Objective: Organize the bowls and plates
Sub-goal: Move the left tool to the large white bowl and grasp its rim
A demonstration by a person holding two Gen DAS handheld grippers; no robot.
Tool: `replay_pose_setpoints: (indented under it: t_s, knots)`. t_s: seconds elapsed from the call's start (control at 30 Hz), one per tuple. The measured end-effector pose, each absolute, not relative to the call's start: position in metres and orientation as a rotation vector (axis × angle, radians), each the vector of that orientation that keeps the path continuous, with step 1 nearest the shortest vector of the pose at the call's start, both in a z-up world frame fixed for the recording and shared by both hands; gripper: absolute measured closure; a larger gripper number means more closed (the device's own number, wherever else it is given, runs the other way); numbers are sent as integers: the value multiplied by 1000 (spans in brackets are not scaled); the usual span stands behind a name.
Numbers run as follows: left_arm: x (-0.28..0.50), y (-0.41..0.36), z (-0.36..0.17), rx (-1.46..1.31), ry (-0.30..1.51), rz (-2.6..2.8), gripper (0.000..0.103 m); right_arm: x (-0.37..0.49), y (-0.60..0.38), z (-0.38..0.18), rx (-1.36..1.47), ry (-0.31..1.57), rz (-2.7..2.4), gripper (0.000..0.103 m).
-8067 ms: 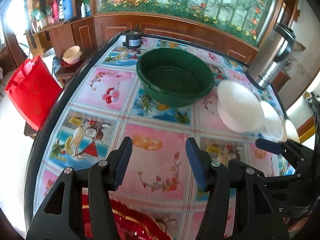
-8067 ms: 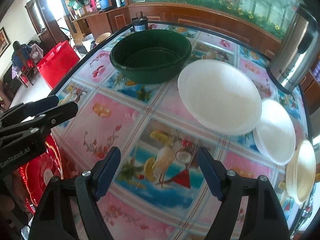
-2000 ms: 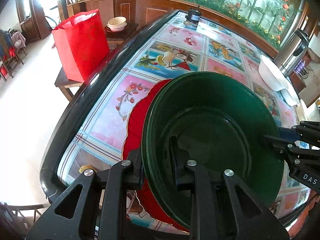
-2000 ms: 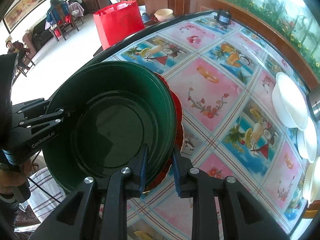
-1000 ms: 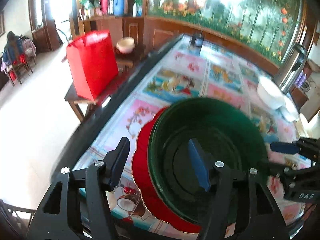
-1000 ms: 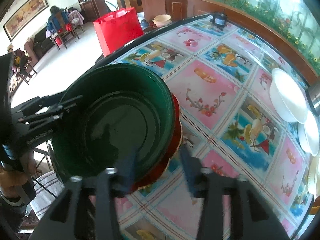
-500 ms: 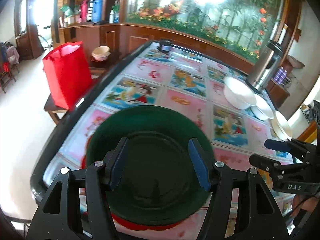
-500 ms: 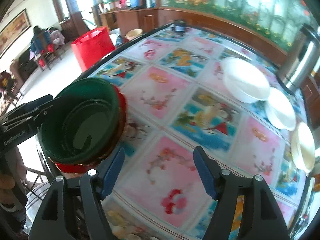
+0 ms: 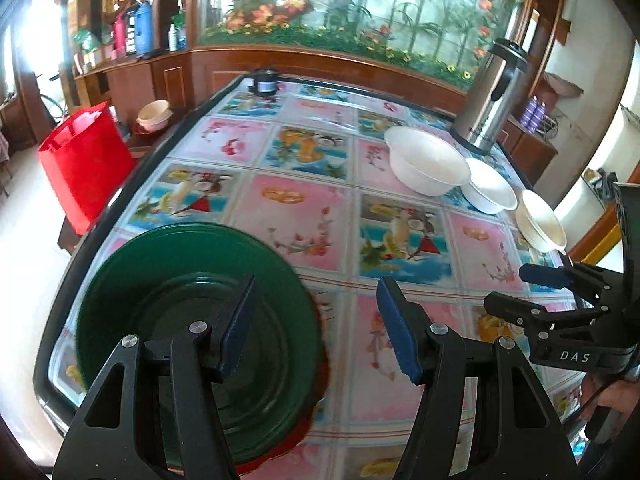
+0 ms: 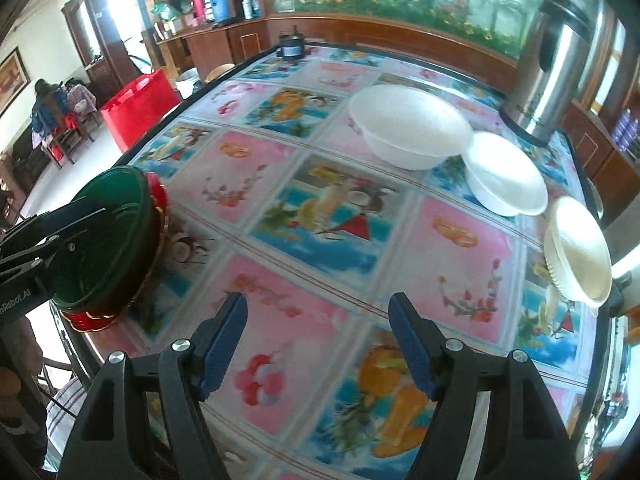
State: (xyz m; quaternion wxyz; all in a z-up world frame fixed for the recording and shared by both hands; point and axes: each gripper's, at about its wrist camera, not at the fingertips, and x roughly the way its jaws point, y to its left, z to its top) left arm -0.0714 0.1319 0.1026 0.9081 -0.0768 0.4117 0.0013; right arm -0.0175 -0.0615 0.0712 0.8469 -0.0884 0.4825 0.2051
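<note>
Green bowl (image 9: 192, 320) on red plate (image 10: 158, 200) — (both hand-held grippers empty).

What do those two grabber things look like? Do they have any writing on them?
Both are black plastic claws with triangle-shaped holes, silver screws and dark blue ridged pads on the fingers. The left gripper has white lettering ending in "Robot.AI" on its side, seen from the right camera. The right gripper has white "DAS" lettering, seen from the left camera.

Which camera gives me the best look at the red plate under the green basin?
The right wrist view: the red plate shows its scalloped rim along the side and front of the green basin. The left wrist view looks down into the green basin, so only a red sliver peeks out.
</note>
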Motion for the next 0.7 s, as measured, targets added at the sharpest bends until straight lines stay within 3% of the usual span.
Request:
replay_pose_setpoints:
  t_s: [0.7]
  knots:
    - [-1,66,95,-89,900,-65,41,32,-128,65,-99,1045,353,30]
